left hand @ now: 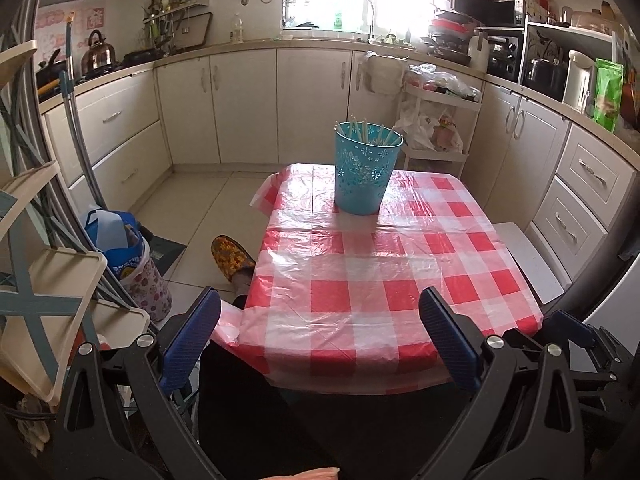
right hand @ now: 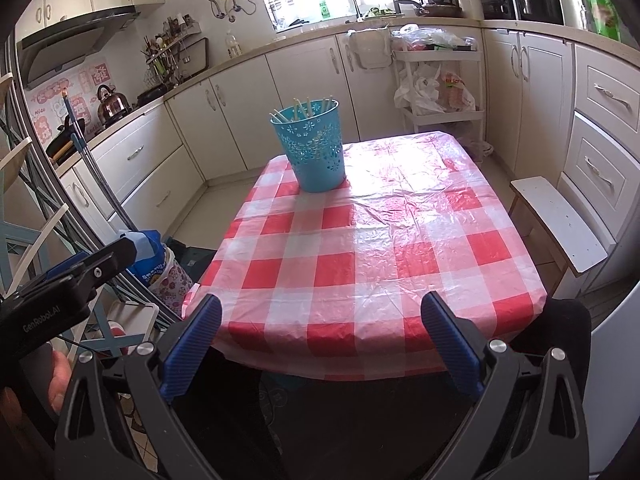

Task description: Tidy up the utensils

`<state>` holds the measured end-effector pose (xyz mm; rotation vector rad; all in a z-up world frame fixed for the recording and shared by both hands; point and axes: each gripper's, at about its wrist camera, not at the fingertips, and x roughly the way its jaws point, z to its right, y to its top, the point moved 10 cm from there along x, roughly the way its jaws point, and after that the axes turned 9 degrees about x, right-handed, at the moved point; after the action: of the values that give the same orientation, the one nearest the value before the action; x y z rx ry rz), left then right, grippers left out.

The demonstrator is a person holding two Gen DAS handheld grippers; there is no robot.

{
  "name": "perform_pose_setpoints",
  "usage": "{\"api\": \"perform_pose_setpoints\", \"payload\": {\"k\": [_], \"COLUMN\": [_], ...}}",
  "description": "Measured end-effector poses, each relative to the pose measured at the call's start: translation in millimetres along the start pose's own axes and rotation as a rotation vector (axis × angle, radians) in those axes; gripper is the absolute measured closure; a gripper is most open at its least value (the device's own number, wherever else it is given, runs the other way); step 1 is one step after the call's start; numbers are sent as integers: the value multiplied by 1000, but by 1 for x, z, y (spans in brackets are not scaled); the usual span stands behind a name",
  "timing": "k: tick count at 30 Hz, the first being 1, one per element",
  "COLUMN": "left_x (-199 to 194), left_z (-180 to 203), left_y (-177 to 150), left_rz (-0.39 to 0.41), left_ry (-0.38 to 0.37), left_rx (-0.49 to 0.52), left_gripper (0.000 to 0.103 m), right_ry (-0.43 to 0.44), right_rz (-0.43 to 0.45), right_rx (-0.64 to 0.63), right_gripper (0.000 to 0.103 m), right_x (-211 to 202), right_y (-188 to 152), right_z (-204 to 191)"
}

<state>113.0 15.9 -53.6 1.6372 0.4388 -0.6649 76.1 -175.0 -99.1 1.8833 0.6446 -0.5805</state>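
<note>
The chopsticks stand in the basket on the table's far end.

We see the table under a red-and-white checked plastic cloth; a perforated blue basket stands upright near its far end.

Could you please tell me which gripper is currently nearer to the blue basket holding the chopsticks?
Hard to tell. The left gripper and right gripper both hang open off the table's near edge, far from the blue basket.
</note>
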Motion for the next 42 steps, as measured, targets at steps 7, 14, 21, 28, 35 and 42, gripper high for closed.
{"api": "perform_pose_setpoints", "payload": {"k": [7,14,21,28,35,42], "left_x": [-11,-19,-21,-20,-19,-10], "left_z": [-2,-3,-1,-2,-3,-6], "left_y": [0,1,0,-1,-5,-12], "left_rz": [21,34,33,28,24,-27], "left_ry": [12,34,25,18,17,-7], "left_rx": [9,24,28,17,11,-19], "left_gripper": [8,8,8,8,8,8], "right_ry": [1,2,1,0,0,0], "right_rz": [8,9,10,8,8,8], "right_rx": [-2,-6,-6,-7,-8,-7], "right_gripper": [7,7,7,7,7,7], "right_x": [-7,-9,-9,-11,-10,-11], "right_y": [-2,-2,-2,-3,-3,-3], "right_z": [-1,-2,-3,-3,-3,-4]}}
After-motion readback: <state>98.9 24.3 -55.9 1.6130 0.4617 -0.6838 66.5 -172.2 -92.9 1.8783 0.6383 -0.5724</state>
